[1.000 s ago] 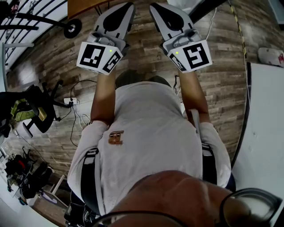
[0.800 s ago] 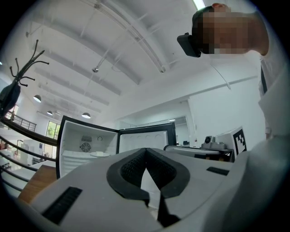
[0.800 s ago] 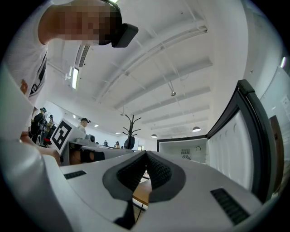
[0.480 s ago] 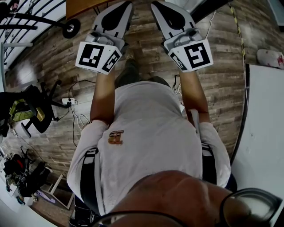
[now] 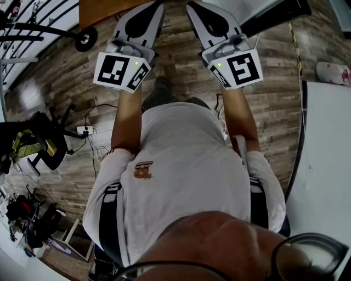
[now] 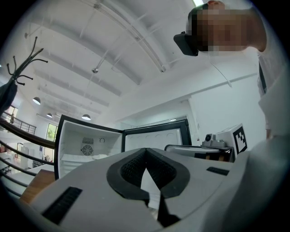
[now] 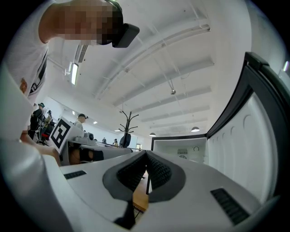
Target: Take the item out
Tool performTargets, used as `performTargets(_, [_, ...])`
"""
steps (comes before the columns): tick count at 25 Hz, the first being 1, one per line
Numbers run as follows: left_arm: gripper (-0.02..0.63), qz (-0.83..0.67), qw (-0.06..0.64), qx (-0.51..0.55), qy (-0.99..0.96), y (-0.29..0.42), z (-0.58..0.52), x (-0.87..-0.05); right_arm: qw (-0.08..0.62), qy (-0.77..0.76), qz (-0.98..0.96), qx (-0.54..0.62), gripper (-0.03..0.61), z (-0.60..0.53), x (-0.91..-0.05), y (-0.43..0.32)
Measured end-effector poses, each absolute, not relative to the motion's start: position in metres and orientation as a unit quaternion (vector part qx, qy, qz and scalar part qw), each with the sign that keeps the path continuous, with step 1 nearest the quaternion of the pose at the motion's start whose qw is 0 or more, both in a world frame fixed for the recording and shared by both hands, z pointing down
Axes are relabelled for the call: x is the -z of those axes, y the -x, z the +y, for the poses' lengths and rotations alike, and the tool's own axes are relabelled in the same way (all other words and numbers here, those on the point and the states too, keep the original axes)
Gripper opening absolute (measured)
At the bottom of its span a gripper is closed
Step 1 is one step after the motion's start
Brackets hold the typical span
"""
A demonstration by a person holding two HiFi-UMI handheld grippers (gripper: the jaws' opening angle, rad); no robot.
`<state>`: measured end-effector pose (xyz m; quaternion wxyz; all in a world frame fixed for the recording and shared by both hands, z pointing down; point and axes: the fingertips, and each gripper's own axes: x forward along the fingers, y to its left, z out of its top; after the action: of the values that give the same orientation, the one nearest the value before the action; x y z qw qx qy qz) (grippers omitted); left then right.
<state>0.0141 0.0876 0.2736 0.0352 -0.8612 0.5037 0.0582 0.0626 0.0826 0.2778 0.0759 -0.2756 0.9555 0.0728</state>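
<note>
Both grippers are held out in front of the person's chest, side by side, each with nothing in it. In the head view my left gripper (image 5: pixel 156 6) and my right gripper (image 5: pixel 192 6) point away at the top edge. A small fridge (image 6: pixel 86 149) stands open ahead, white inside, with a round fan on its back wall and its door (image 6: pixel 154 138) swung wide. My left gripper (image 6: pixel 146 150) has its black ribbed pads closed together. My right gripper (image 7: pixel 146 154) is likewise shut, and the fridge door (image 7: pixel 247 136) fills the right of its view. No item shows inside the fridge.
A wooden tabletop (image 5: pixel 104 6) lies at the top left over the plank floor. A white table (image 5: pixel 329 164) runs along the right. A black chair (image 5: pixel 44 142) and a power strip (image 5: pixel 86 130) are at the left. A coat rack (image 7: pixel 127 124) and people (image 7: pixel 81 118) stand far off.
The floor and wooden tabletop have slid slightly in the head view as the person steps forward. Both grippers keep their pose and stay shut.
</note>
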Motion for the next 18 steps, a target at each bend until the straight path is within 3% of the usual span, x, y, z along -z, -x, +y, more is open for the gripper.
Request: performTargets(18, [0.018, 0.497, 0.039, -0.056, 0.865, 0.076, -0.049, -0.279, 0.055, 0.3, 0.95, -0.072, 0.034, -0.053, -0.284, 0.02])
